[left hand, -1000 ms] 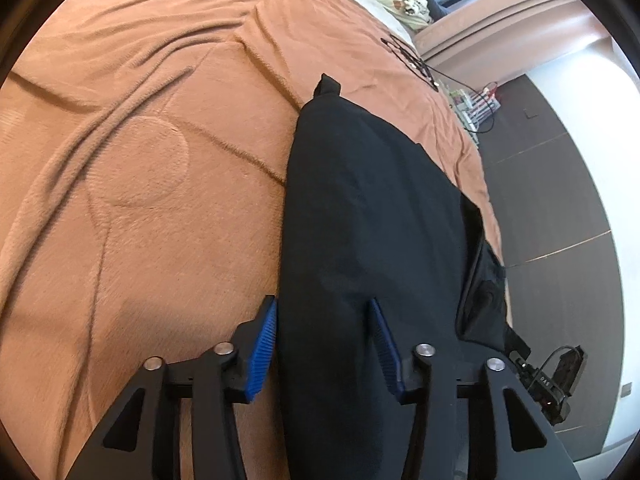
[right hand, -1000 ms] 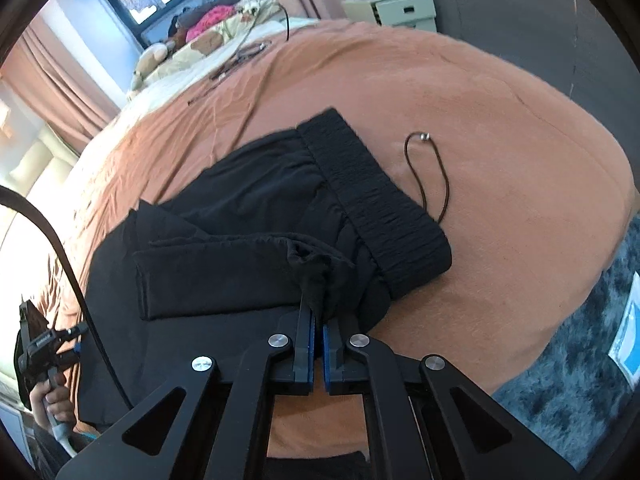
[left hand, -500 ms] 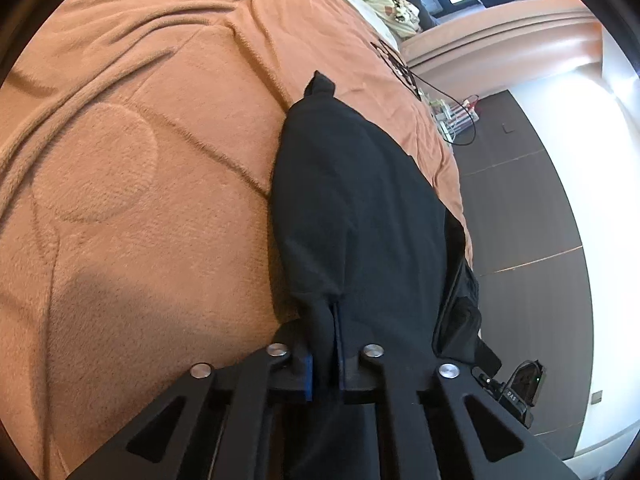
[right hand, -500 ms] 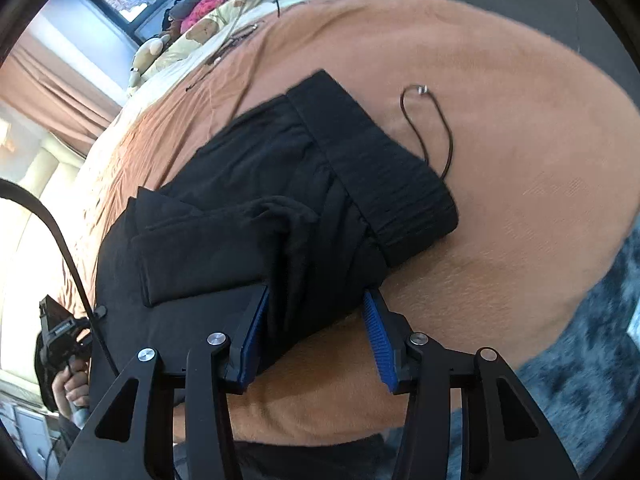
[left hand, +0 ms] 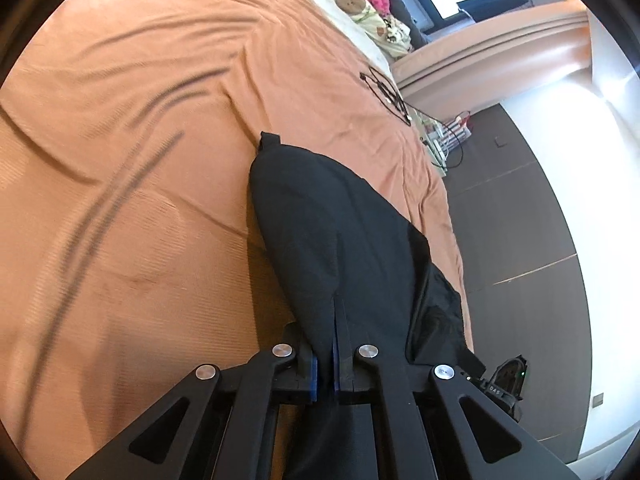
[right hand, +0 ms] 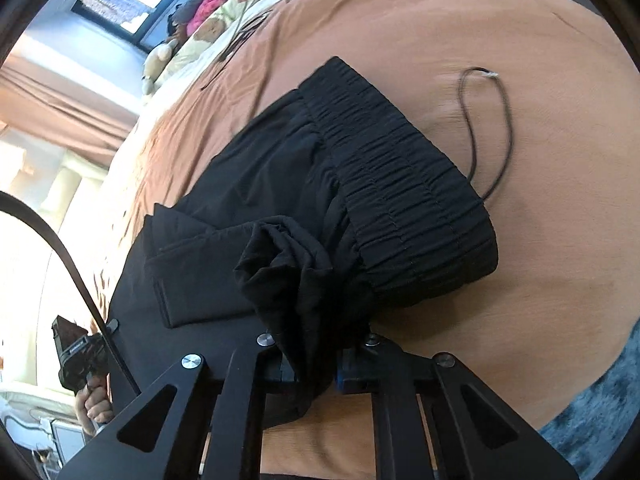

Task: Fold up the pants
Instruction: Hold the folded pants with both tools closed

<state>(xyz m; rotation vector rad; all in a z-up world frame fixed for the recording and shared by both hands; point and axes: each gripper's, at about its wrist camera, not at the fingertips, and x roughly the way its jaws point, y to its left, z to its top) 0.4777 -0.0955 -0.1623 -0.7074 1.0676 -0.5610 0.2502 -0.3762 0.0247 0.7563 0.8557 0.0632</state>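
Observation:
Black pants lie along the right side of an orange bedspread. My left gripper is shut on the near edge of a leg, with a fold of cloth pinched between its blue pads. In the right wrist view the pants show a ribbed waistband and a loose drawstring lying on the bedspread. My right gripper is closing its jaws on a bunched wad of fabric below the waistband, and the pads press on it. A folded leg lies across the pants.
Stuffed toys and pillows sit at the head of the bed, with a thin cable on the cover nearby. The bed edge drops to a dark floor on the right. A grey rug lies below the bed corner.
My left gripper shut on the leg's edge and lifted it a little. My right gripper let go of the fabric, opened wide, dropped lower and closed again on a thicker bunch.

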